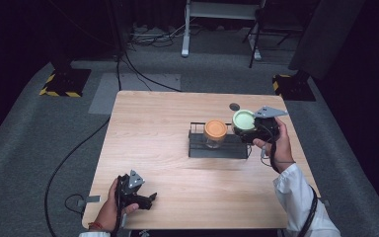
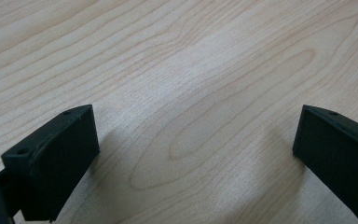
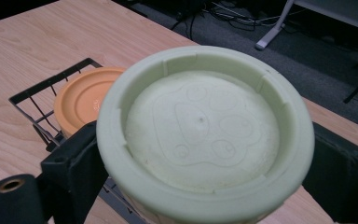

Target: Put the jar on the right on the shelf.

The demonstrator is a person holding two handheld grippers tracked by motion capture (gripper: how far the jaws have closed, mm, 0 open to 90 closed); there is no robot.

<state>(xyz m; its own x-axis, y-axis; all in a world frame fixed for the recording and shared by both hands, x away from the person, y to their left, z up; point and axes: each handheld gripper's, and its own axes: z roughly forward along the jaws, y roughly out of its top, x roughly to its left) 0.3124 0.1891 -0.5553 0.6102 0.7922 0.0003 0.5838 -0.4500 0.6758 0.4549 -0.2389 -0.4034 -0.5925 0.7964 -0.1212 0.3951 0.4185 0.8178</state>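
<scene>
A jar with a pale green lid (image 1: 244, 120) (image 3: 200, 126) is held between the jaws of my right gripper (image 1: 252, 129) (image 3: 200, 177), at the right end of a black wire rack (image 1: 197, 146) (image 3: 42, 116). A jar with an orange lid (image 1: 215, 131) (image 3: 81, 98) stands inside the rack to its left. Whether the green-lidded jar touches the rack or hangs above it cannot be told. My left gripper (image 1: 148, 200) (image 2: 191, 154) rests near the table's front left edge, jaws wide apart over bare wood with nothing between them.
The wooden table (image 1: 158, 123) has a small dark round mark (image 1: 234, 106) behind the rack. Cables, floor stands with yellow-black bases (image 1: 64, 83) and a white frame leg (image 1: 185, 34) stand on the grey carpet beyond the far edge.
</scene>
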